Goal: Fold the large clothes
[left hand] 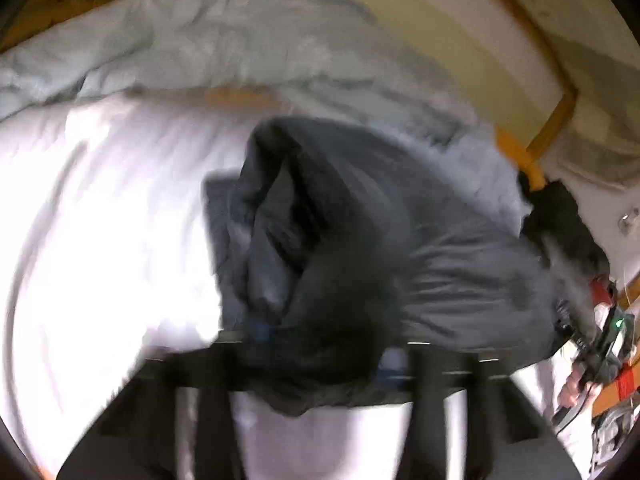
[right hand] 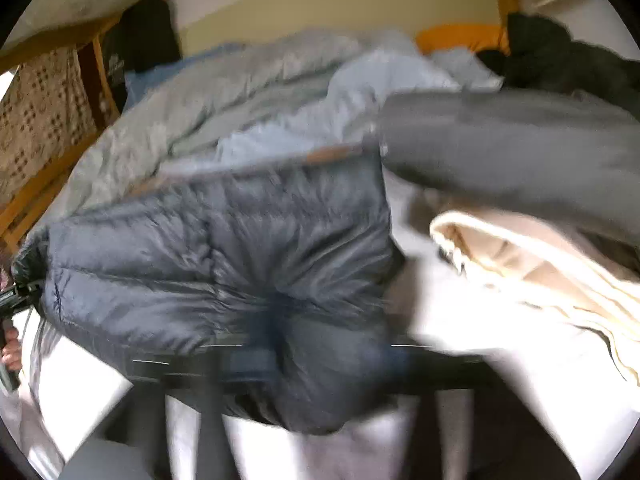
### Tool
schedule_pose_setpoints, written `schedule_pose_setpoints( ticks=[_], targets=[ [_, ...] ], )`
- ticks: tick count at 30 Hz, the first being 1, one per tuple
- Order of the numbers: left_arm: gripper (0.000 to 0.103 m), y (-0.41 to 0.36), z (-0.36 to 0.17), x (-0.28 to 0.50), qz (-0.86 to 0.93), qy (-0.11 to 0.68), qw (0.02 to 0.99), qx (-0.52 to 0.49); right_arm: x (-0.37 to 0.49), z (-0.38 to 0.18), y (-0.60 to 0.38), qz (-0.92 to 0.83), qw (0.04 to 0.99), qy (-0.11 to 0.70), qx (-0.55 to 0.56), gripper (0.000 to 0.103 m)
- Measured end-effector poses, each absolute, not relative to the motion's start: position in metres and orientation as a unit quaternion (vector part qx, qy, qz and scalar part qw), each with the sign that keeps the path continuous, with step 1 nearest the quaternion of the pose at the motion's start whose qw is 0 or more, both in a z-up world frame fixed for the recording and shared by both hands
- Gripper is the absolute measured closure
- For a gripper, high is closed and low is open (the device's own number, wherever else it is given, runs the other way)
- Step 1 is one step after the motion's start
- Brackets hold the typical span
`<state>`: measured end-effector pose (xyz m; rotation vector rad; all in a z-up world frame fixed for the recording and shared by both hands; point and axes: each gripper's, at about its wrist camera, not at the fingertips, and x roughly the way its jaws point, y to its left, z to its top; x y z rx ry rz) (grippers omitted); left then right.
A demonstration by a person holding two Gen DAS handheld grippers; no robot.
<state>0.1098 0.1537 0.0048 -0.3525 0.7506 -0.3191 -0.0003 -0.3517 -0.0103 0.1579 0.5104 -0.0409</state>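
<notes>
A dark navy puffer jacket point(left hand: 440, 248) lies bunched on the white bed sheet point(left hand: 100, 208). In the left wrist view its edge is gathered between the fingers of my left gripper point(left hand: 320, 344), which is shut on the padded fabric. The right wrist view shows the same jacket point(right hand: 200, 248) spread out flatter, with a fold of it pinched in my right gripper point(right hand: 320, 356). The other gripper and a hand show at the far right point(left hand: 592, 360) of the left view. Both views are blurred and the cloth hides the fingertips.
A pale grey-blue duvet point(left hand: 200, 40) is heaped along the back of the bed. A cream garment point(right hand: 520, 264) and a dark grey one point(right hand: 520, 148) lie to the right. More dark clothes point(right hand: 560, 56) sit by the orange wooden frame point(left hand: 552, 120).
</notes>
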Motion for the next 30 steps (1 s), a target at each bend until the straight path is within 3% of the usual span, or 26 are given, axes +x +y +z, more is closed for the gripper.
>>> schedule_pose_setpoints(
  ticks=[4,10,13,17,19,21,24,26,30],
  targets=[
    [0.085,0.127,0.032,0.127,-0.107,0.33,0.934,-0.086,0.005,0.017,-0.324,-0.086,0.981,0.173,0.007,0.095],
    [0.079,0.115,-0.005,0.17,-0.068,0.366,0.927,-0.044,0.084,0.003,-0.306,-0.136,0.96,0.238,-0.06,0.094],
    [0.073,0.106,-0.013,0.176,-0.067,0.359,0.931,-0.013,0.1,-0.014,-0.31,-0.14,0.957,0.248,-0.052,0.094],
    [0.07,0.119,-0.023,0.183,-0.097,0.352,0.93,-0.054,0.103,-0.024,-0.33,-0.116,0.956,0.27,-0.009,0.092],
    [0.069,0.125,-0.02,0.178,-0.103,0.333,0.935,-0.068,0.108,-0.027,-0.337,-0.108,0.956,0.273,0.012,0.085],
    [0.066,0.127,-0.012,0.169,-0.092,0.308,0.945,-0.063,0.106,-0.027,-0.341,-0.114,0.956,0.267,0.025,0.067],
    [0.039,0.127,0.007,0.151,-0.053,0.256,0.964,-0.041,0.09,-0.019,-0.343,-0.151,0.96,0.235,0.029,0.054],
    [0.038,0.131,0.021,0.136,-0.04,0.22,0.974,-0.042,0.075,-0.012,-0.342,-0.157,0.963,0.218,0.034,0.049],
    [0.035,0.145,0.043,0.113,-0.063,0.194,0.975,-0.084,0.053,0.004,-0.336,-0.151,0.966,0.205,0.035,0.021]
  ],
)
